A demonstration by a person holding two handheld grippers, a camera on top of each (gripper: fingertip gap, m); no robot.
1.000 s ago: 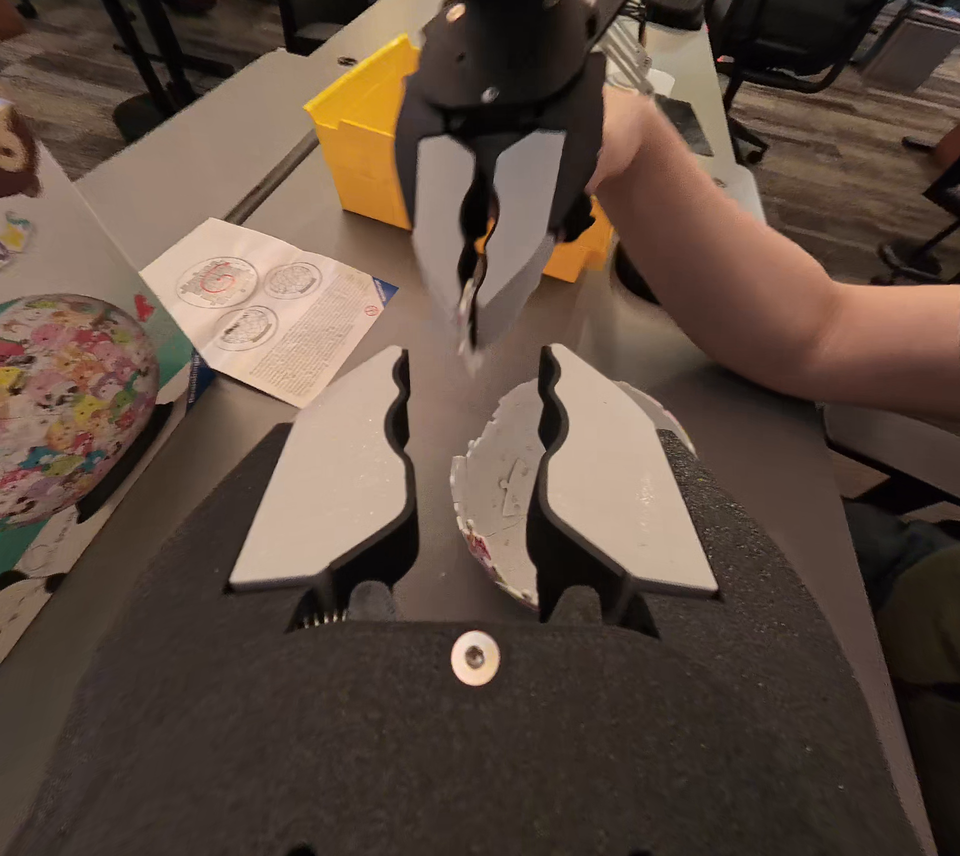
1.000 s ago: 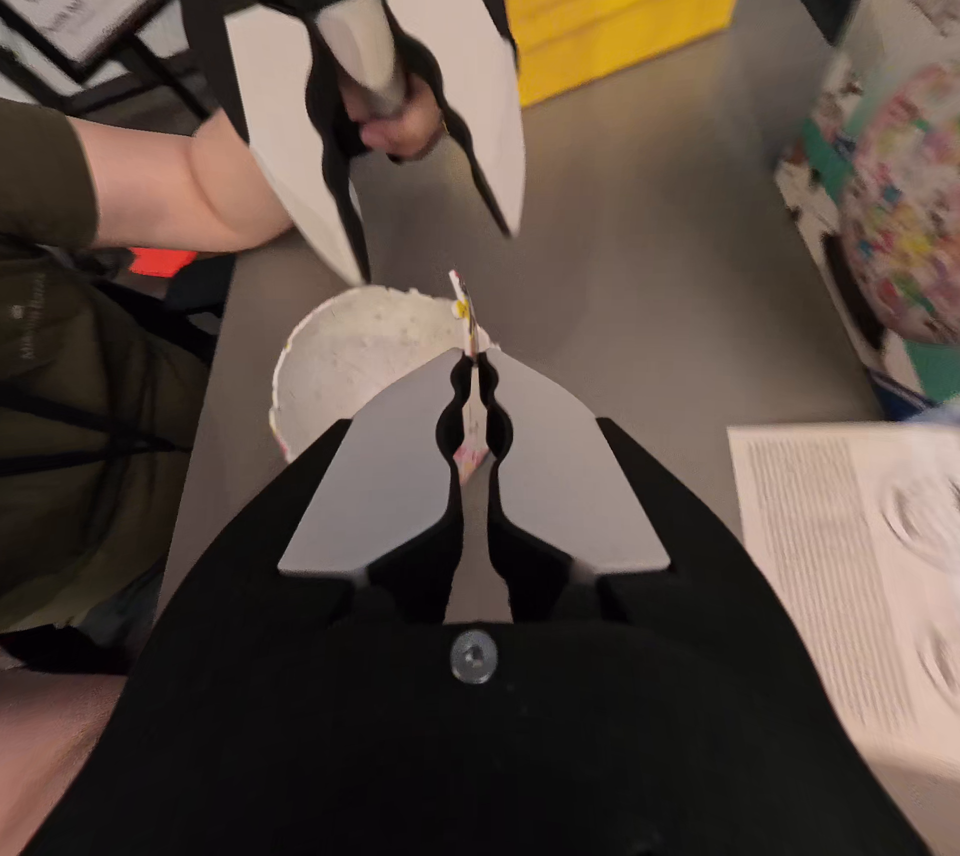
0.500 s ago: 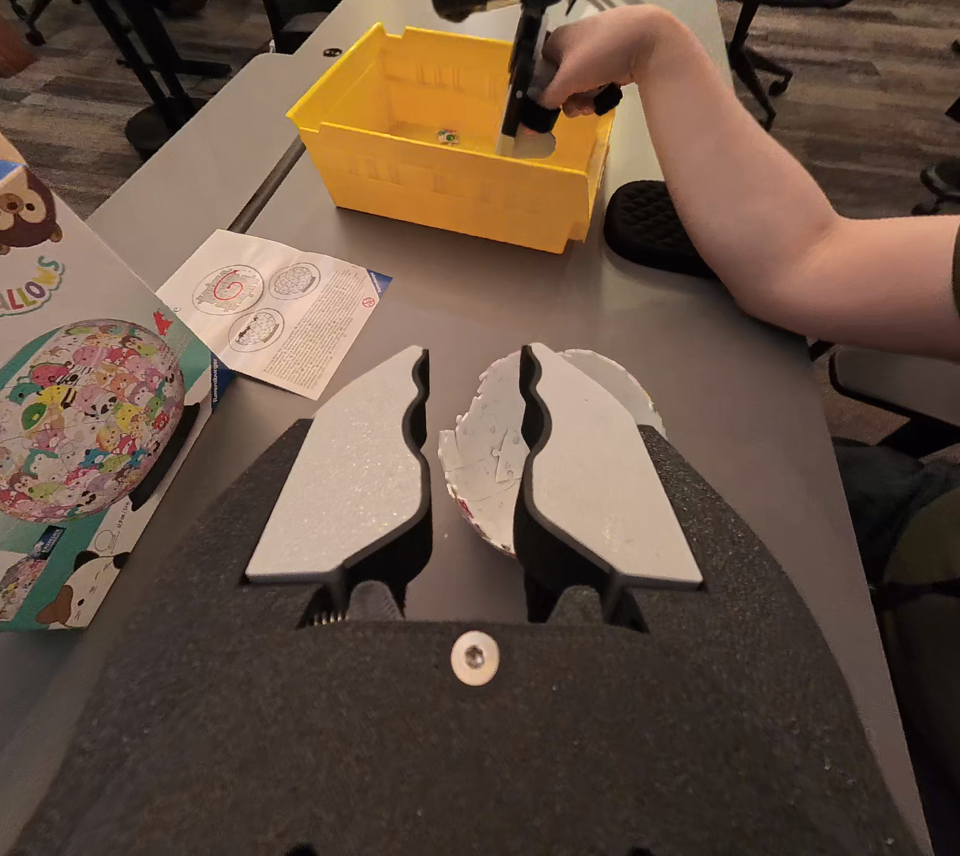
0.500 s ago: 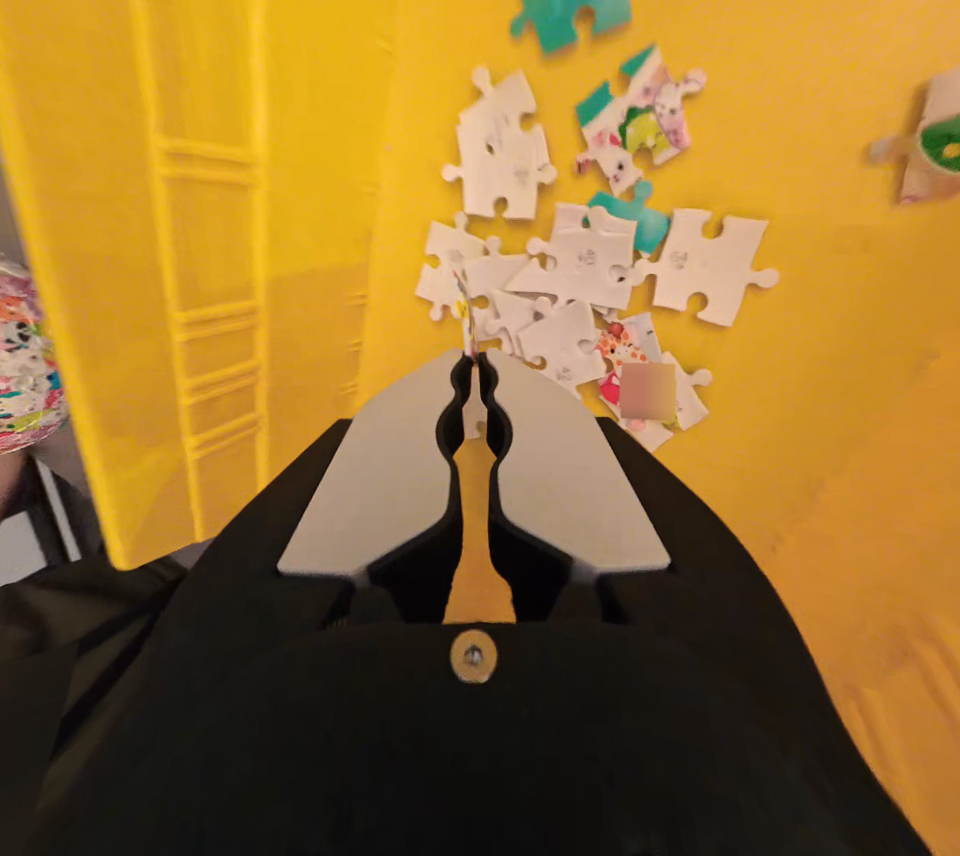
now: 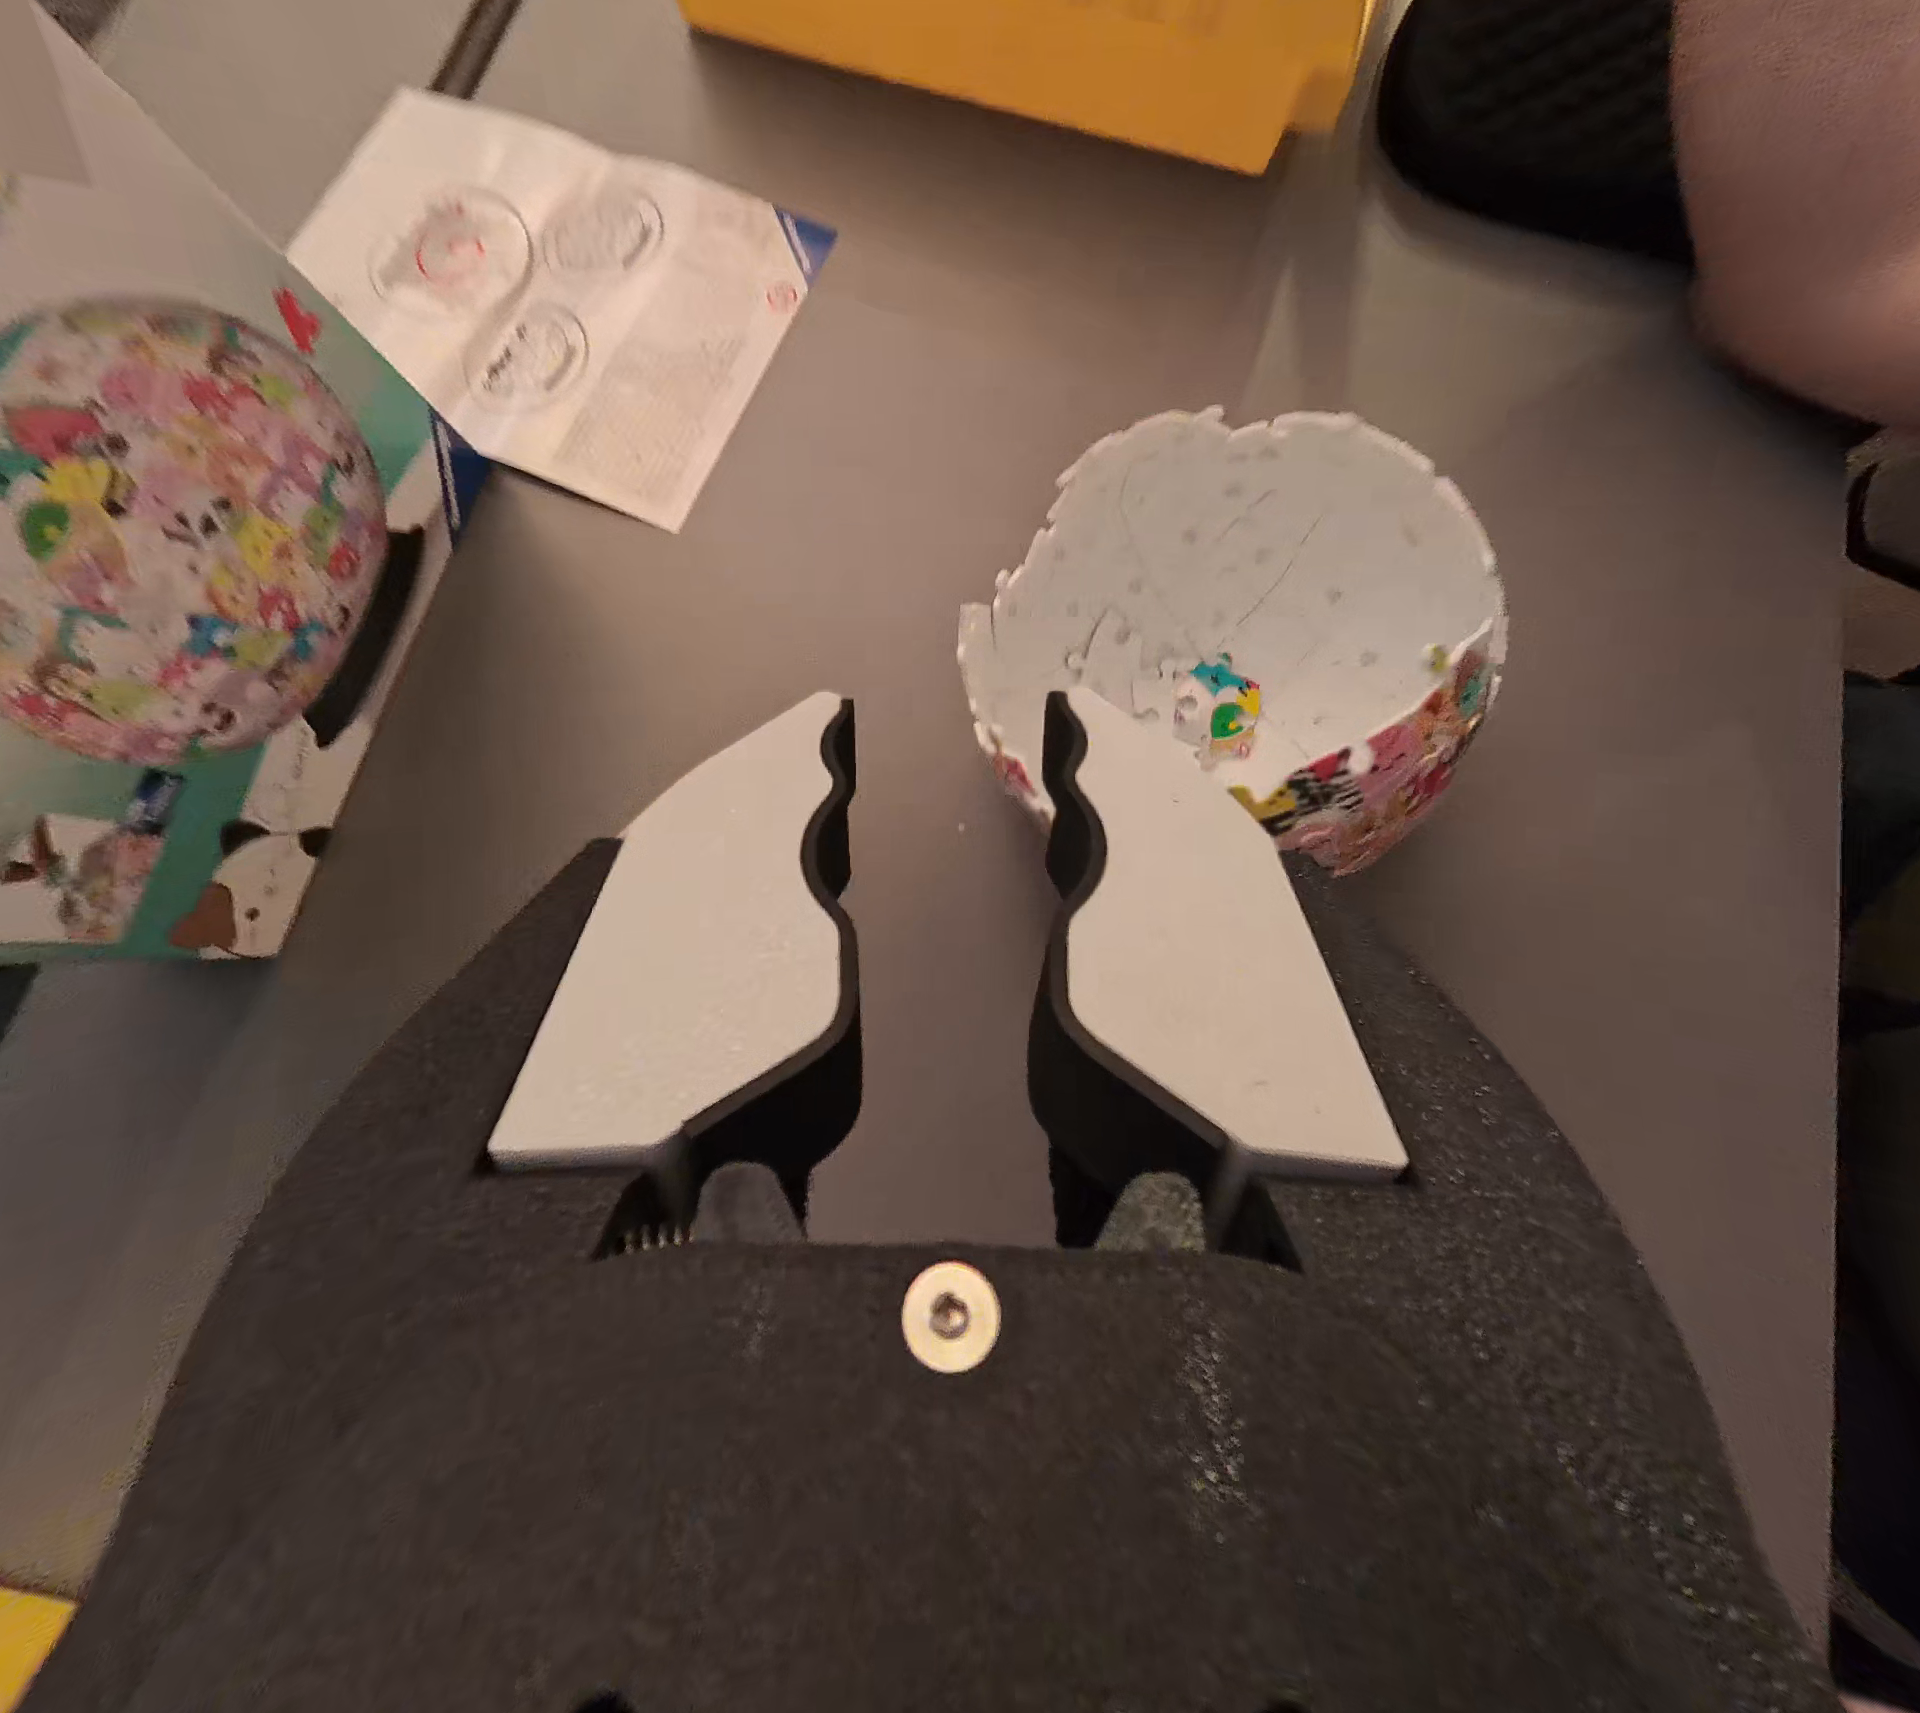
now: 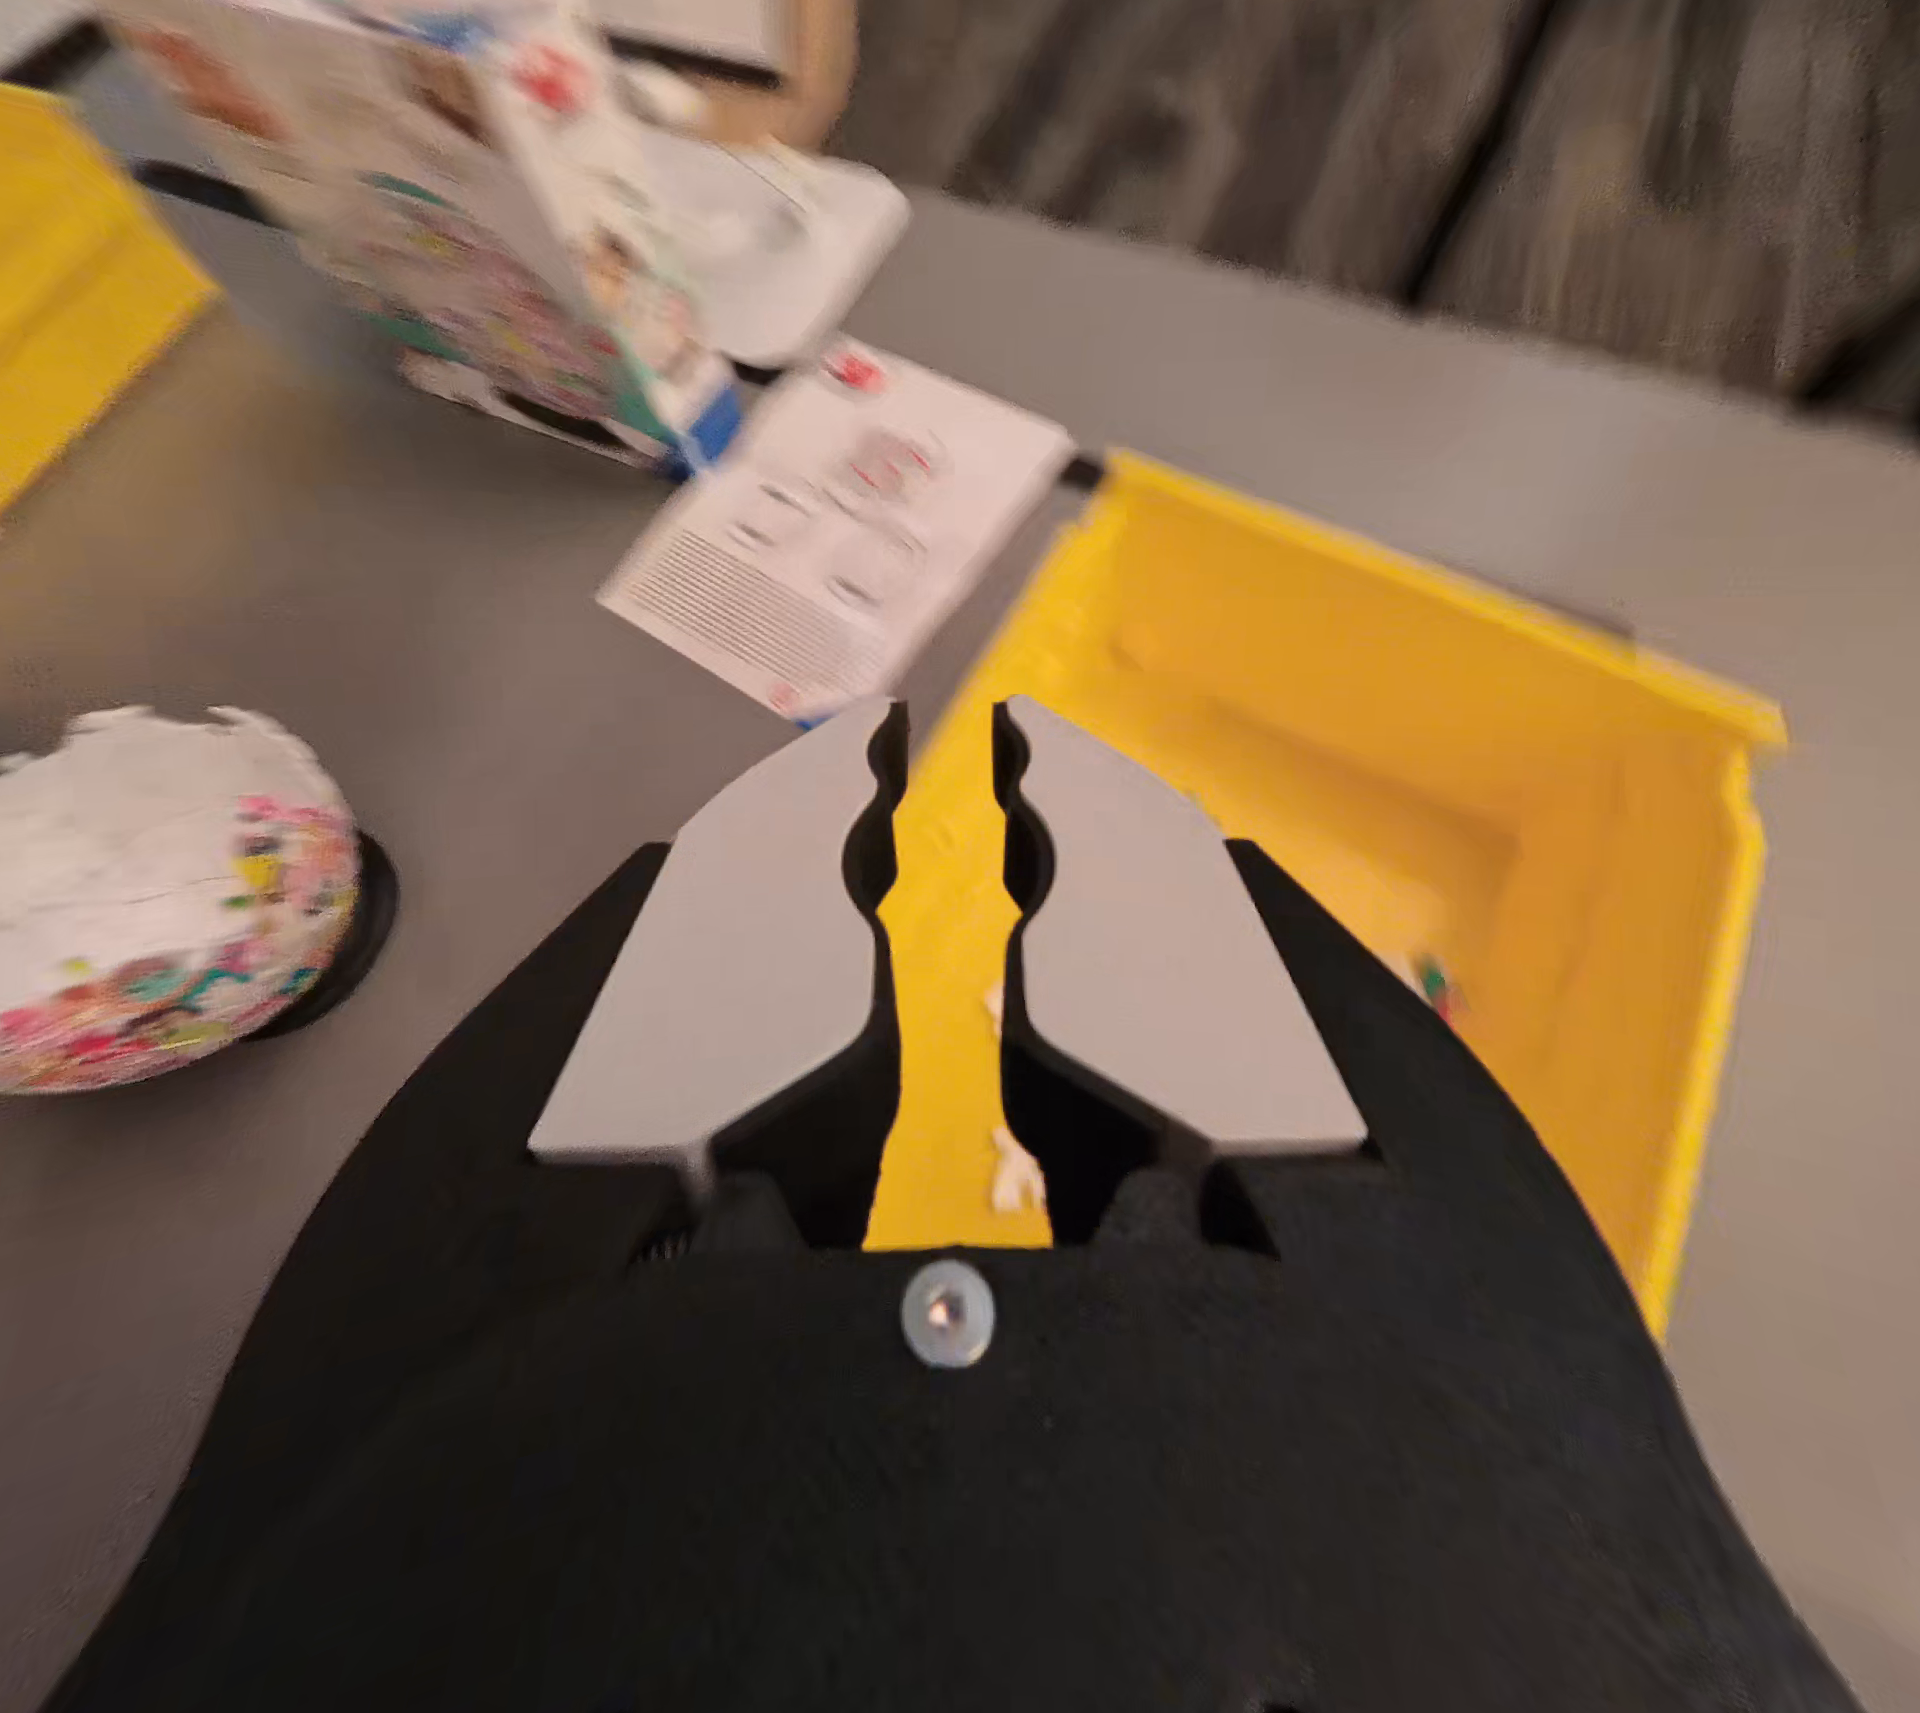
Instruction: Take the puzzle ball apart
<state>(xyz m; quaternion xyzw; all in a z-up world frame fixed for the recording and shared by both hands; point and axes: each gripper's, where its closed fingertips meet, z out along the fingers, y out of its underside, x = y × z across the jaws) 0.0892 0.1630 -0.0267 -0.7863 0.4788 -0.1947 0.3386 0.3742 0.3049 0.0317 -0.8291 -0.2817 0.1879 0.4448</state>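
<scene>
The puzzle ball [image 5: 1247, 562] – now down to an open half shell, white inside, bright print outside – sits rim-up on the grey bench [image 5: 935, 375], w/ one loose coloured piece [image 5: 1224, 713] lying in its bottom. In the left wrist view it lies at about 1 o'clock from the left claw [image 5: 948, 707], just beyond the tips; the right-hand finger [image 5: 1195, 967] overlaps its near-left rim in the picture, tho whether it touches can't be told. That claw's fingers are spread apart, nothing between them.

In the right wrist view the shell [image 6: 166, 894] is off at 9 o'clock, well apart from the right claw [image 6: 948, 718], whose fingers are parted a little and empty, over the yellow bin [image 6: 1351, 728] – a few loose pieces show inside, blurred. So the left claw is far nearer; judging by that, the next grab on the rim likely needs only a short reach fwd and right. At 10 o'clock in the left view: an instruction sheet [image 5: 561, 302] and the puzzle box [image 5: 208, 583]. A bare forearm [image 5: 1797, 105] fills the 2 o'clock corner.
</scene>
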